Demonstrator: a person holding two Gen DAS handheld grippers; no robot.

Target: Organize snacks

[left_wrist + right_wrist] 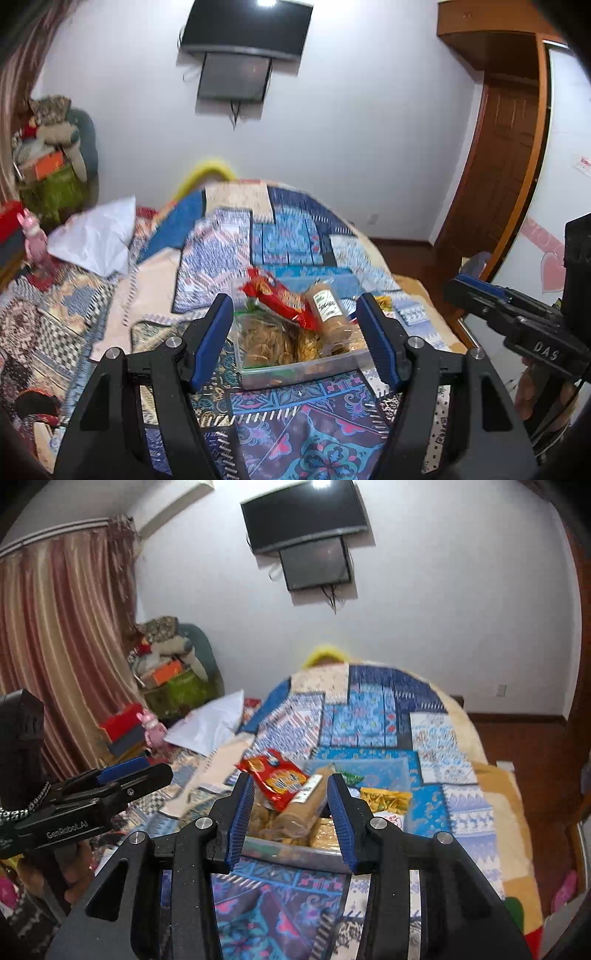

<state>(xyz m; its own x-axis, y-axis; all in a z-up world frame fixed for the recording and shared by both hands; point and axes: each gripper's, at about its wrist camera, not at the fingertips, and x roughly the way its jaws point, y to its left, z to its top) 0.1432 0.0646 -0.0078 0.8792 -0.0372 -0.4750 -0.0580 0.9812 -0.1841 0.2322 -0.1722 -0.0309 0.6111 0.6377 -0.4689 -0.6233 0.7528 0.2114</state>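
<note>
Left wrist view: the left hand-held gripper [293,339] stands moderately wide with nothing between its blue pads, raised clear of the bed [314,424]. Past its fingertips a clear bin [295,373] sits on the patterned quilt, already packed: a red packet [280,301] leans upright against a tall sleeve of biscuits [328,314], with a bag of crisps [269,341] lying low at the front. Standing the tall ones on end probably saves room in the bin. The right hand-held gripper [467,284] comes in from the right edge, well apart from the bin; from this side its gap cannot be judged.

Right wrist view: the right hand-held gripper [291,812] is set narrow and empty; the bin [295,851] shows through the gap but is not touched. A yellow packet [386,799] and a green packet [351,777] appear at the bin's right side; whether they lie inside or just beside it I cannot tell. A gold pack [325,832] sits low in the bin's near corner. The left hand-held gripper [142,771] reaches in from the left edge.

With both empty and clear of the bin, the packing looks nearly done.
</note>
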